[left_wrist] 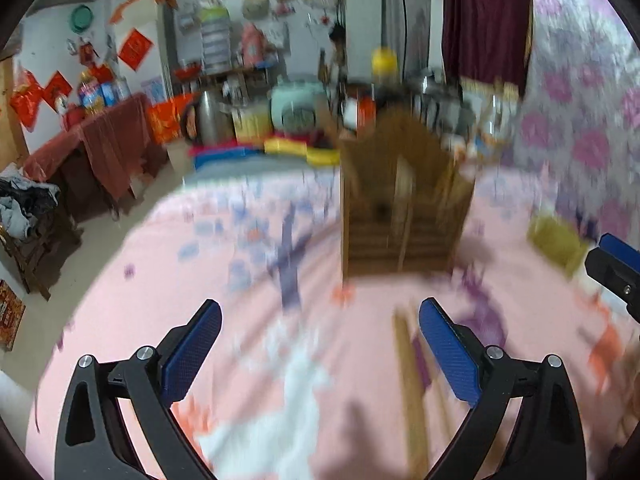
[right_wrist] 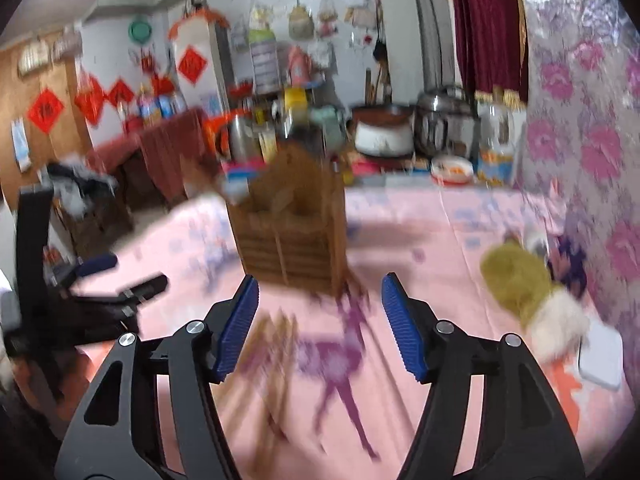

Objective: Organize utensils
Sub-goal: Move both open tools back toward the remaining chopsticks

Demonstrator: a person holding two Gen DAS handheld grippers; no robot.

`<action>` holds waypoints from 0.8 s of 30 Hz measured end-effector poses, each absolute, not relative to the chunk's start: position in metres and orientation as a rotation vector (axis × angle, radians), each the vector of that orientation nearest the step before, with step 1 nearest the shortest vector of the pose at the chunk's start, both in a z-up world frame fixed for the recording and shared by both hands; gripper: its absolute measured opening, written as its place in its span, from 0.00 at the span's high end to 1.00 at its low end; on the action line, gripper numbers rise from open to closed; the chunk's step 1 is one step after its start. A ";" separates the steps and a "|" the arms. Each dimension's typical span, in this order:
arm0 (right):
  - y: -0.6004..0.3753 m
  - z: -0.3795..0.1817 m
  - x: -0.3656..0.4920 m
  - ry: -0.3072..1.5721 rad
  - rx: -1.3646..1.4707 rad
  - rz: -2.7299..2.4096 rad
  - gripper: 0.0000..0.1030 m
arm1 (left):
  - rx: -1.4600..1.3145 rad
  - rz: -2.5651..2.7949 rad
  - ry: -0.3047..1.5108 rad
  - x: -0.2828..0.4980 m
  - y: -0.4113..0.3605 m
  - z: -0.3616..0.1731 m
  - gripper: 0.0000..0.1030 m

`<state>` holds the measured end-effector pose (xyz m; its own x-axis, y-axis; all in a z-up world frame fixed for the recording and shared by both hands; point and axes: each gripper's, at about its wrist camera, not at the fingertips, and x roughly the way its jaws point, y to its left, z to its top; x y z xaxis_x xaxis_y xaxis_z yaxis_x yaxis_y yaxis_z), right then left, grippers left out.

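Chopsticks (right_wrist: pixel 276 344) lie blurred on the pink tablecloth (right_wrist: pixel 420 232) just in front of the wooden utensil holder (right_wrist: pixel 296 236), with left gripper (left_wrist: pixel 320 350) and right gripper (right_wrist: pixel 318 326) both spread apart, empty.

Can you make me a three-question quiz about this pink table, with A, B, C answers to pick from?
1. Where does the wooden holder stand?
A. On the pink tablecloth
B. On the floor
C. On a chair

2. What colour are the pads inside each claw?
A. Red
B. Blue
C. White

3. How is the left claw right now?
A. Shut on a spoon
C. Shut on a cup
B. Open, with nothing between its pads

Answers:
1. A, the holder sits upright on the cloth ahead of both claws.
2. B, the ribbed pads are blue on the black arms in both views.
3. B, its pads stand wide apart over bare cloth; the blurry wooden sticks lie beside its right pad, not gripped.
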<state>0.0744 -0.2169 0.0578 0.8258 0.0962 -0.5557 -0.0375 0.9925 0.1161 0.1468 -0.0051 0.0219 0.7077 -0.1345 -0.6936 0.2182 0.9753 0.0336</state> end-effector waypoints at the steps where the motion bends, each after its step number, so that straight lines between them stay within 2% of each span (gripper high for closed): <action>1: -0.219 0.040 0.069 0.642 0.093 0.069 0.39 | 0.134 -0.206 0.813 0.142 -0.003 0.006 0.06; 5: -0.226 0.008 0.059 0.774 0.139 0.117 0.38 | 0.159 -0.270 0.939 0.122 0.005 -0.026 0.06; 10: -0.231 0.004 0.052 0.779 0.153 0.130 0.27 | 0.178 -0.345 0.974 0.104 0.005 -0.035 0.06; 19: -0.233 -0.005 0.059 0.822 0.156 0.109 0.27 | 0.333 -0.395 1.034 0.098 -0.027 -0.060 0.05; 24: -0.231 -0.008 0.060 0.832 0.143 0.100 0.27 | 0.333 -0.317 1.024 0.113 -0.023 -0.063 0.04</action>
<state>0.0603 -0.2310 -0.0080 0.6693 0.1446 -0.7288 -0.0327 0.9857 0.1655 0.1133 -0.0227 -0.0630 0.4832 -0.1013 -0.8696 0.4079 0.9049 0.1212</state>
